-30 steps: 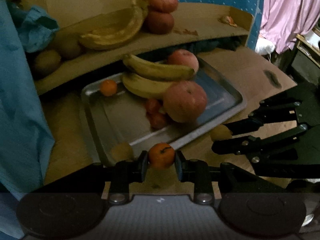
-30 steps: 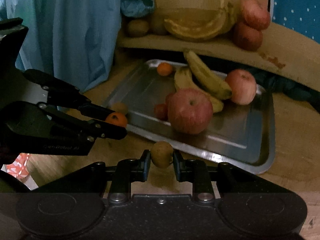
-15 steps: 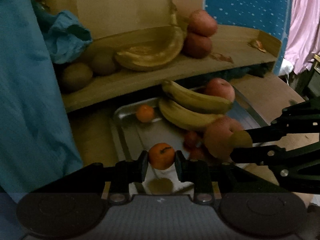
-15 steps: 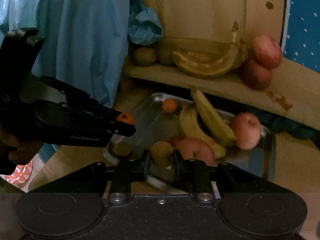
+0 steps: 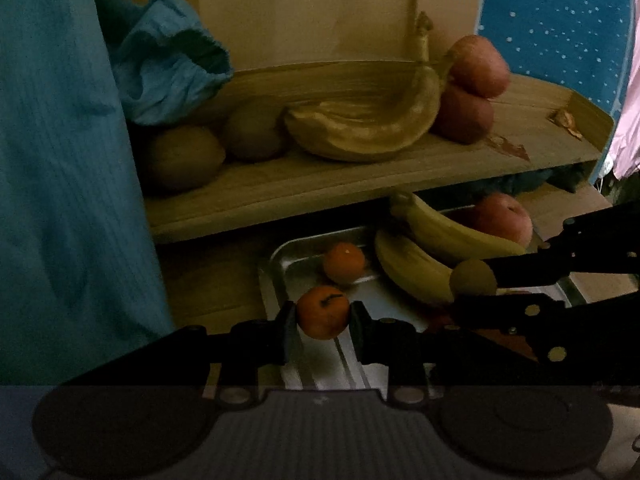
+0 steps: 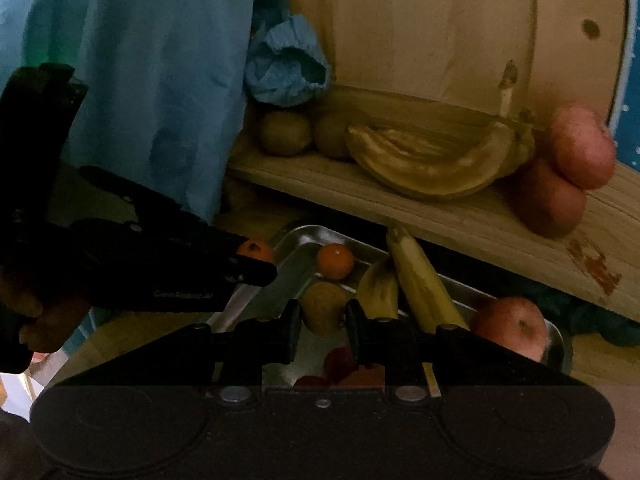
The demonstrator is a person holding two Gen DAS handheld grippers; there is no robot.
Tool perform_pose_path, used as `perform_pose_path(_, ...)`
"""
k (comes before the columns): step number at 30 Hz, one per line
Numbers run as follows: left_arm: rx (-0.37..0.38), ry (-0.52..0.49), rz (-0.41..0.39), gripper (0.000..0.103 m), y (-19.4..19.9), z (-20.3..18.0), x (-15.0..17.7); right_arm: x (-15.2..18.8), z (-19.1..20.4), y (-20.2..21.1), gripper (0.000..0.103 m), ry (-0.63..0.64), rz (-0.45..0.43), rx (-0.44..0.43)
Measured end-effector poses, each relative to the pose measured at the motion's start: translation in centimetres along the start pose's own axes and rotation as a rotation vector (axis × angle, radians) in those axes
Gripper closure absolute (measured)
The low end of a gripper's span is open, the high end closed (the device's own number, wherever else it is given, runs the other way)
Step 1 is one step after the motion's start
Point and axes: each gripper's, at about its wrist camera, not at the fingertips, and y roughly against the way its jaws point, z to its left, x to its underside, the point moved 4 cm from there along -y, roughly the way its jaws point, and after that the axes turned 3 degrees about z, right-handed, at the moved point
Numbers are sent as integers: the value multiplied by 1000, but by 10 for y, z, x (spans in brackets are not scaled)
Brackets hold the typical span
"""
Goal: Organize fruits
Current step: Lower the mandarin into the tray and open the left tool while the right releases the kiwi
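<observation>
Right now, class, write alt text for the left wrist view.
The left gripper holds an orange above a metal tray of bananas, an apple and another orange. Behind, a wooden shelf holds kiwis, a banana and apples.

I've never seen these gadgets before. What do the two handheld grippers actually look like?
Both are matte black plastic. The left gripper and right gripper each have two flat fingers on jointed bars fixed with silver rivets. Pale lettering marks the left one's side. A bare hand holds it; no cables show.
</observation>
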Motion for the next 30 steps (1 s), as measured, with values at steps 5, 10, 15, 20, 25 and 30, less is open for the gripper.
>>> perform_pose_path(5, 2, 18, 7, 71, -11, 6, -5, -8, -4, -18, 77, 30, 28, -15)
perform_pose_path(10, 5, 32, 14, 71, -19, 10, -7, -12, -5, -30, 77, 57, 49, -30)
perform_pose_path(15, 4, 46, 22, 71, -24, 15, -9, -15, -5, -40, 77, 70, 68, -38)
perform_pose_path(20, 7, 49, 28, 71, -28, 15, -10, -14, -5, -43, 77, 66, 77, -37)
perform_pose_path(25, 10, 47, 39, 71, -32, 15, -10, -14, -3, -48, 77, 70, 91, -31)
perform_pose_path(30, 14, 46, 45, 71, -36, 14, -10, -14, 1, -55, 77, 86, 114, -22)
